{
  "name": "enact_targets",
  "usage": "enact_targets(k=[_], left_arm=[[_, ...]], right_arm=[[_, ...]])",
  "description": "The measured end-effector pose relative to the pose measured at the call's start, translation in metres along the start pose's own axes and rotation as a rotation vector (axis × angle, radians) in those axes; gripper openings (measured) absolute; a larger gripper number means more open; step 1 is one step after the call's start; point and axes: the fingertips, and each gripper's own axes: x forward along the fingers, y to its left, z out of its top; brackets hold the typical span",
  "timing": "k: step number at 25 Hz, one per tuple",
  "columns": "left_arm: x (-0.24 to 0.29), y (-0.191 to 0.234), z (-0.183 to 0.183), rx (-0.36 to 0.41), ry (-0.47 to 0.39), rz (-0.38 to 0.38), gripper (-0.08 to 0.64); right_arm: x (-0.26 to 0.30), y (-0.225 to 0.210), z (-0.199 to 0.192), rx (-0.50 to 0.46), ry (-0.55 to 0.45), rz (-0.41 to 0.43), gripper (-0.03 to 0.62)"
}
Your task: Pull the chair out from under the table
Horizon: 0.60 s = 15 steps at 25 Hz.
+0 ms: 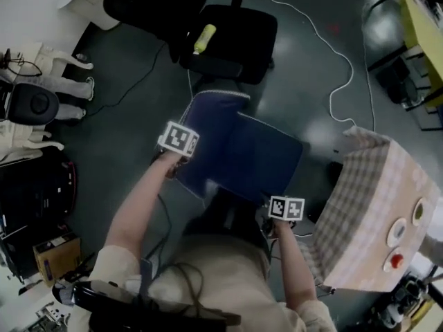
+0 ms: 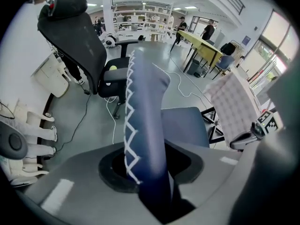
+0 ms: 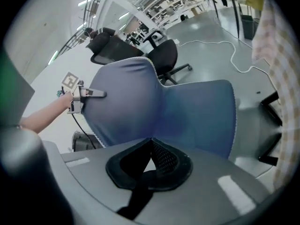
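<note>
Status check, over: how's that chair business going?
Left gripper astride backrest, grip unclear. Right gripper shut, empty. Blue chair out from under table. Office chair close behind.

Dim, murky head view; brighter ceiling-lit fisheye gripper views, dark bowed corners, glare on floor (image 1: pixel 318 126).

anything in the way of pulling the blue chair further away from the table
The blue chair already stands clear of the chequered table. A black office chair stands close beyond its backrest, with a white cable on the floor beside it. Nothing else visible blocks it.
</note>
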Motion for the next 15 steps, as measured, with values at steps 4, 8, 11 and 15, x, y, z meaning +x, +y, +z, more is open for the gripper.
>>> enact_targets(k=[4,8,11,15], left_arm=[[-0.003,0.004,0.019,0.019,-0.110,-0.046,0.144],[-0.003,0.006,0.007,-0.010,-0.062,-0.083,0.138],[-0.004,0.005,-0.006,-0.031,-0.061,-0.136,0.132],[-0.005,0.007,0.006,-0.050,-0.123,-0.192,0.132]], right_arm=[[0.014,0.082,0.026,-0.093,0.018,0.103,0.012],[0.015,0.144,0.056,-0.181,-0.024,0.162,0.012],[0.020,0.165,0.060,-0.204,-0.040,0.152,0.012],[0.010,0.179,0.065,-0.195,-0.078,0.147,0.012]])
